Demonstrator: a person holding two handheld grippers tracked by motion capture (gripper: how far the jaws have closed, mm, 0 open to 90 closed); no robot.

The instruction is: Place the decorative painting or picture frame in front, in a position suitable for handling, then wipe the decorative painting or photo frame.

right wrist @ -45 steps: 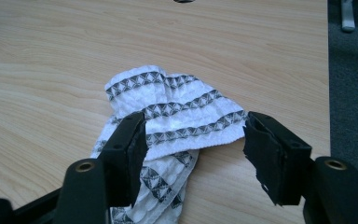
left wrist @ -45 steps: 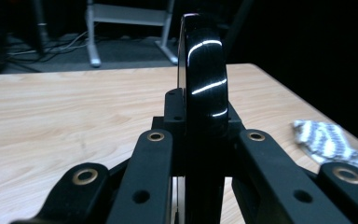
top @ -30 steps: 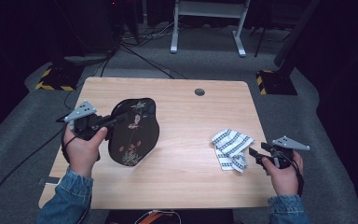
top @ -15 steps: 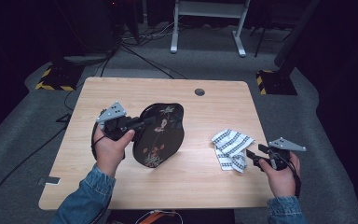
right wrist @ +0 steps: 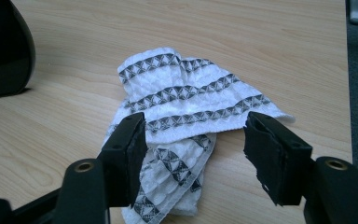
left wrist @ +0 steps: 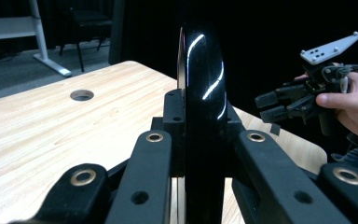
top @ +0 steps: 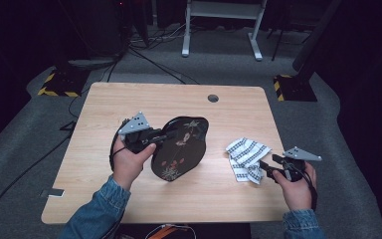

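A black plate (top: 179, 149) with a flower pattern is held at its left edge by the left gripper (top: 165, 138), above the middle of the table (top: 104, 104). In the high view the plate is seen tilted, with its lower end close to the table top; whether it touches the wood cannot be told from this angle. In the left gripper view the plate (left wrist: 204, 107) is seen edge-on, glossy, standing straight up between the two black jaws, and both pads are pressed against its two faces. The left gripper (left wrist: 204, 135) is therefore closed on the plate. A round hole (top: 213, 98) is seen in the table behind the plate, near the far edge.

A white cloth (top: 246, 159) with dark patterned stripes lies crumpled on the table to the right of the plate, apart from it. The right gripper (top: 267, 167) is held low at the right side of the cloth, pointing toward it. In the right gripper view the jaws of the right gripper (right wrist: 193, 140) are spread wide, and the cloth (right wrist: 186, 98) is seen lying on the wood between and beyond them. The pads are not pressed on the cloth. A dark curved edge of the plate (right wrist: 2, 51) is seen at the upper left of that view.
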